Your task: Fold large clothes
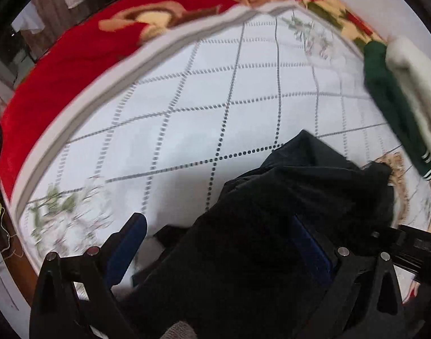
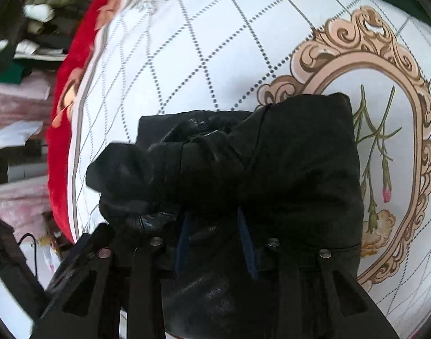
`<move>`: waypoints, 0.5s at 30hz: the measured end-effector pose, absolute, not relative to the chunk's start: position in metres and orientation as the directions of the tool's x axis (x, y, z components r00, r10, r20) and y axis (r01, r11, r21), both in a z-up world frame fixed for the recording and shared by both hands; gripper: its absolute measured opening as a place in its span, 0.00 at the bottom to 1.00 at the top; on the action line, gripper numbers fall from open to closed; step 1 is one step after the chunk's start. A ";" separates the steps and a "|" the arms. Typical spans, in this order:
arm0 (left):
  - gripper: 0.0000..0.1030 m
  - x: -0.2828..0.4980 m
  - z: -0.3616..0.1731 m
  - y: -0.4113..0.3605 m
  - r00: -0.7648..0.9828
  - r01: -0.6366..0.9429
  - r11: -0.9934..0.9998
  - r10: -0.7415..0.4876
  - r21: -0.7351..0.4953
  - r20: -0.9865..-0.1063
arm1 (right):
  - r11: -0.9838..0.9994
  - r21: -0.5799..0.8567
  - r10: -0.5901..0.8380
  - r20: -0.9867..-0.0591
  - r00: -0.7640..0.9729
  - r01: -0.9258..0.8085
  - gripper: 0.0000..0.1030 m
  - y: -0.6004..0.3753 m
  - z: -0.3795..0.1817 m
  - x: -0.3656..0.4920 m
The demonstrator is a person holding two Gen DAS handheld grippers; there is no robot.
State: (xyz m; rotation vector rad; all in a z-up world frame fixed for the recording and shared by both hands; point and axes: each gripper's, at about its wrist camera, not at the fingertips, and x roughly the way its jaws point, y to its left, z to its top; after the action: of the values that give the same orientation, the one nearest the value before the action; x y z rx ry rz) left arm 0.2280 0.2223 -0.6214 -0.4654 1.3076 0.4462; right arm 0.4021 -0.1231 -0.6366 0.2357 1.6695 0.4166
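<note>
Black garment bunched in both my claws over the quilted bed

Left view: my left gripper (image 1: 215, 243) stands spread, the black garment (image 1: 286, 212) draped at five o'clock over one pad; it could slide off unpinched. Right view: my right gripper (image 2: 212, 237) pinches a slick, leathery fold of the garment (image 2: 243, 163) at six o'clock; the smooth white bedspread (image 2: 215, 42) gives little friction.

Garment (image 2: 272, 169) is lying bunched on the sheet (image 2: 215, 42), near edge, w/ the printed frame (image 2: 385, 65) just right of it. Blanket (image 1: 74, 65) is lying beyond the sheet's far-left border. Folded clothes (image 1: 399, 99) are sitting far right on the sheet.
</note>
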 end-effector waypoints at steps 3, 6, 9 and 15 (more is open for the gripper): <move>1.00 0.231 -0.630 0.225 0.180 -0.581 0.809 0.017 -0.092 -0.984 | 0.905 0.415 0.394 -0.900 -0.186 -0.089 0.35 -0.116 -0.632 0.411; 1.00 0.227 -0.607 0.223 0.226 -0.577 0.808 0.018 -0.119 -0.974 | 0.866 0.491 0.466 -0.861 -0.205 -0.095 0.37 -0.132 -0.593 0.411; 1.00 0.225 -0.587 0.216 0.277 -0.574 0.807 0.027 -0.143 -0.961 | 0.857 0.501 0.485 -0.864 -0.136 -0.124 0.36 -0.139 -0.559 0.413; 1.00 0.249 -0.618 0.203 0.241 -0.577 0.802 -0.013 -0.154 -0.970 | 0.883 0.469 0.463 -0.873 -0.154 -0.005 0.19 -0.128 -0.623 0.435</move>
State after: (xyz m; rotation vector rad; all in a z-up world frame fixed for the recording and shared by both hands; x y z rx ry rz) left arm 0.2485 0.2031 -0.6178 -0.5499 1.2833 0.4131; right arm 0.4348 -0.1285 -0.6235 0.3554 1.6855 0.4241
